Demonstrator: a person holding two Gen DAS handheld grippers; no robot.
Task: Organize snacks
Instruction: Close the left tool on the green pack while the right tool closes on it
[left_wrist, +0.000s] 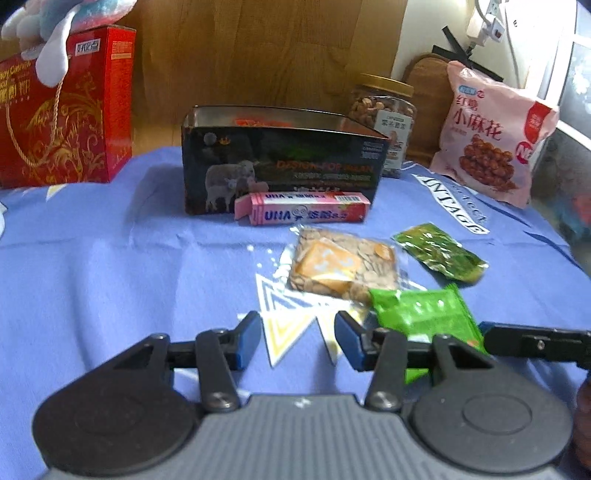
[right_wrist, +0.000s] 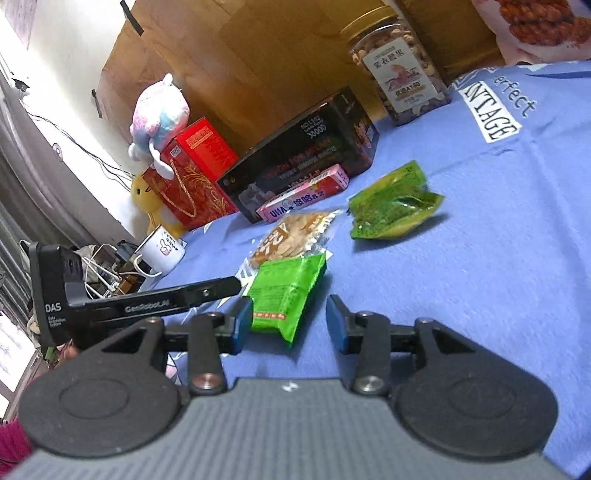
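Now pick-up step: right gripper (right_wrist: 289, 320) wide open around green packet (right_wrist: 286, 293); left gripper (left_wrist: 298, 339) open, empty; black box (right_wrist: 295, 162) at 12 o'clock.

Both wrist cameras sit low over the blue cloth (left_wrist: 110, 258), facing the black box (left_wrist: 280, 162), sharing the snack packets.

The pink carton (left_wrist: 308, 210) reads "UNA" on its side and top. The black box (right_wrist: 306, 155) bears "NO.1302" and "3800D" on its end, with blurred orange lettering starting "DESIGN FOR". The nut jar (right_wrist: 397, 70) has a label showing "A180" under Chinese characters. The blue cloth (right_wrist: 480, 221) carries "perfect" and the letters "NTAGE" on a white strip. The pink bag (left_wrist: 491, 133) shows "小麻花". The left gripper's black body (right_wrist: 110, 299) is marked "DAS" and "GenRobot.AI".
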